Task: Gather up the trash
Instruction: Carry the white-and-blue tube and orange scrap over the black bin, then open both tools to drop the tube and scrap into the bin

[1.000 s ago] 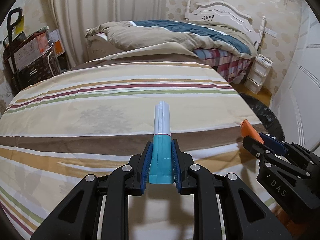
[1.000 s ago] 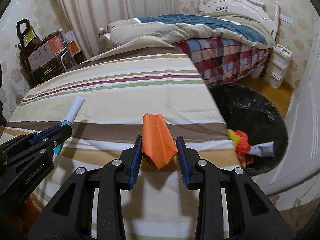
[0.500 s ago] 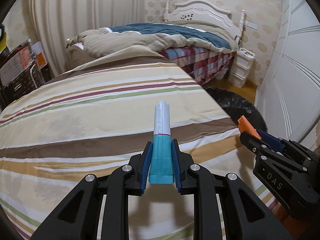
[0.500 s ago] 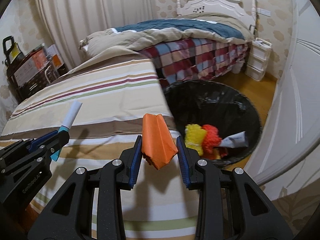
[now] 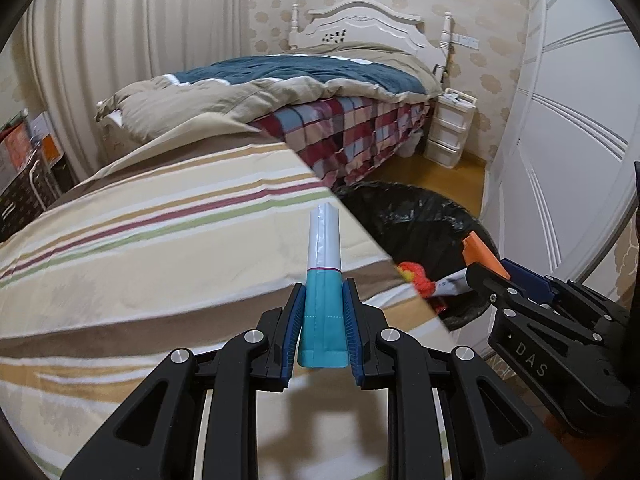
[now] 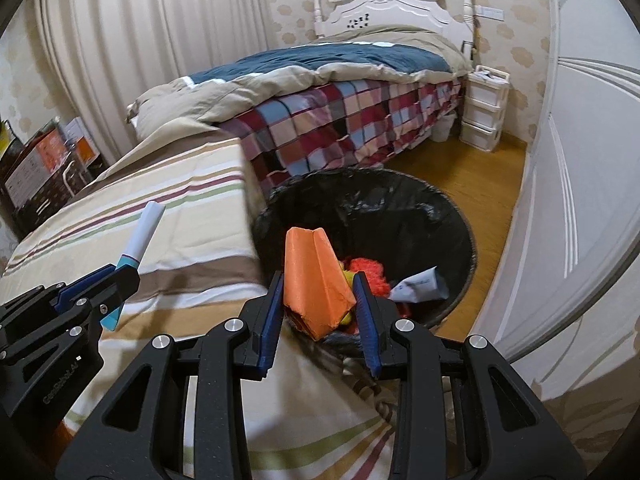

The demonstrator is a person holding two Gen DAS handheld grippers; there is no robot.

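- Beside the striped bed (image 6: 132, 216), a black-lined bin (image 6: 460, 232) already holds bright scraps.
- Right gripper (image 6: 320, 300) clamps an orange folded packet (image 6: 312, 276), poised over the bin's near rim.
- Left gripper (image 5: 322, 316) clamps a teal-and-white packet (image 5: 324, 280), above the bedspread.
- Advice: bring each packet fully over the bin opening before unclamping; a release at the rim risks a spill.

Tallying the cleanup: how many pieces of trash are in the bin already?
3 visible in the bin: a yellow piece, a red fuzzy piece, a white wrapper. More may be hidden.
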